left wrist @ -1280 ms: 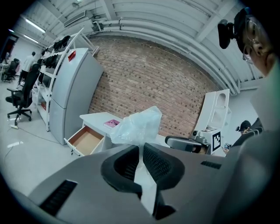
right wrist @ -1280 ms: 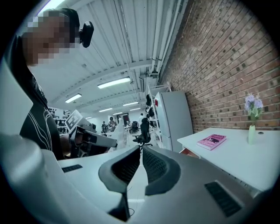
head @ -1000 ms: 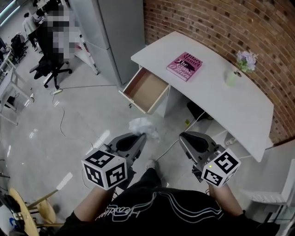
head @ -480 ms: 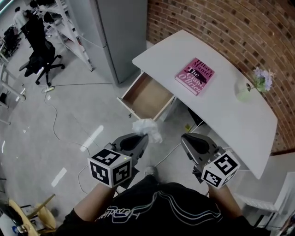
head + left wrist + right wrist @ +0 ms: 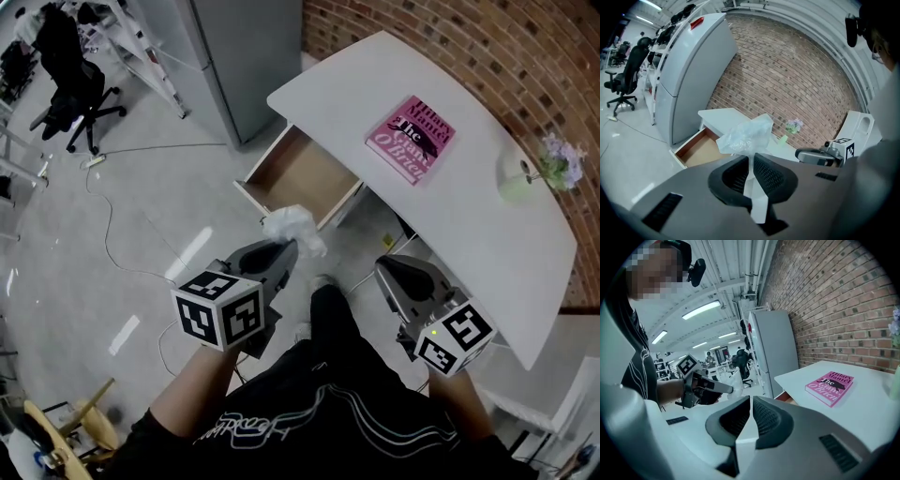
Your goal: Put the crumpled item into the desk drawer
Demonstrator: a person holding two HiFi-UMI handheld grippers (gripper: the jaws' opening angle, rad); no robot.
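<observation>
**Crumpled plastic pinched in the left fingers, just short of the open drawer**

Head view: The light wooden drawer (image 5: 298,178) stands pulled out from the curved white bench (image 5: 487,216), its brown inside showing. A pink book (image 5: 412,138) and a pale green vase with purple flowers (image 5: 518,185) sit on the bench top. The left gripper (image 5: 286,251) is held out in front of the person's body and points toward the drawer. The crumpled clear plastic item (image 5: 295,228) is at its tips, in the air near the drawer front. The right gripper (image 5: 398,272) is alongside, near the bench edge and apart from the item.

Left gripper view: The fingers stand narrow, clamped on a thin tail of the plastic. The crumpled bulk spreads beyond the tips. Its long axis runs along the fingers, toward the drawer.

Right gripper view: The fingers are drawn together on themselves and aim toward the bench and the book.
</observation>
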